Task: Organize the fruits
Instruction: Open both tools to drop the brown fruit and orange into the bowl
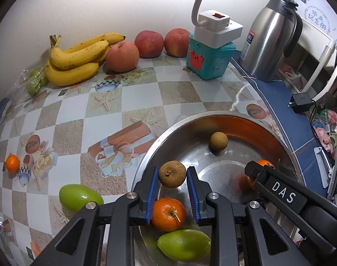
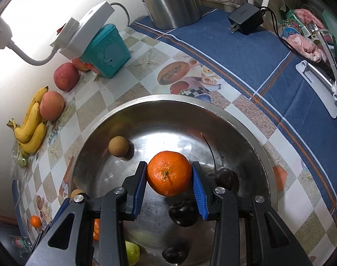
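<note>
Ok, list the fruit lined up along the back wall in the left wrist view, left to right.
Bagged green fruit → banana bunch → pale apple → red apple → second red apple, which stands just before the teal box.

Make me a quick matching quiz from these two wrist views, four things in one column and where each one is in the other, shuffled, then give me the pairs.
Things
1. brown longan
2. tangerine
3. bananas
4. steel kettle

Places
A. on the blue cloth
B. against the wall, beside an apple
C. between the left gripper's fingers, over the bowl
D. between the right gripper's fingers, over the bowl

Pairs: 1-C, 2-D, 3-B, 4-A
</note>
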{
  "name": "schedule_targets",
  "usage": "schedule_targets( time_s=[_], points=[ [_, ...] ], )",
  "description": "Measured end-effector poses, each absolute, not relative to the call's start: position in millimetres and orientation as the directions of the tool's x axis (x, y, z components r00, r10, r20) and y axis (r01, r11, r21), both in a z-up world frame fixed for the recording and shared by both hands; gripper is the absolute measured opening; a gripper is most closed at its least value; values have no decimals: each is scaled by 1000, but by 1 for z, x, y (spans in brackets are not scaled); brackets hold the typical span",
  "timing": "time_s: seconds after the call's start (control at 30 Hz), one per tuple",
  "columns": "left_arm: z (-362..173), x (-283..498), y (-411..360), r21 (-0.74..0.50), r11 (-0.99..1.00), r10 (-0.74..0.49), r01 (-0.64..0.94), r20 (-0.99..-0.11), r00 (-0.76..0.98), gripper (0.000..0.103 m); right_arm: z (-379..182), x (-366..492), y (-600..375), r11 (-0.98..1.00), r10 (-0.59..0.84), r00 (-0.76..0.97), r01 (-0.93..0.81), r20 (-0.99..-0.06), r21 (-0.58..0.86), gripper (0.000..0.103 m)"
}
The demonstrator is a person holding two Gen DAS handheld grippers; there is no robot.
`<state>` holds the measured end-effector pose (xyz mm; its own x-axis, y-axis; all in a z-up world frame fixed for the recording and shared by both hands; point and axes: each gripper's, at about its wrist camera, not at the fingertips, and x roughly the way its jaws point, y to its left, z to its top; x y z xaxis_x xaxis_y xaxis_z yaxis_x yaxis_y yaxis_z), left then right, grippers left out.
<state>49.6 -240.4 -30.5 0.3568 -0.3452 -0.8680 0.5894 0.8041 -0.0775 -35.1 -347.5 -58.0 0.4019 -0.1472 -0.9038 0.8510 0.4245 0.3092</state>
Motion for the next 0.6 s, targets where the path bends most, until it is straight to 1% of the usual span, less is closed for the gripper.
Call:
schedule_targets(
  time_s=[0.6],
  points=[
    [-32, 49, -241, -67, 805, -332, 590, -874, 354, 29, -64, -37, -349, 412, -131, 367, 865, -921, 286, 42]
  ],
)
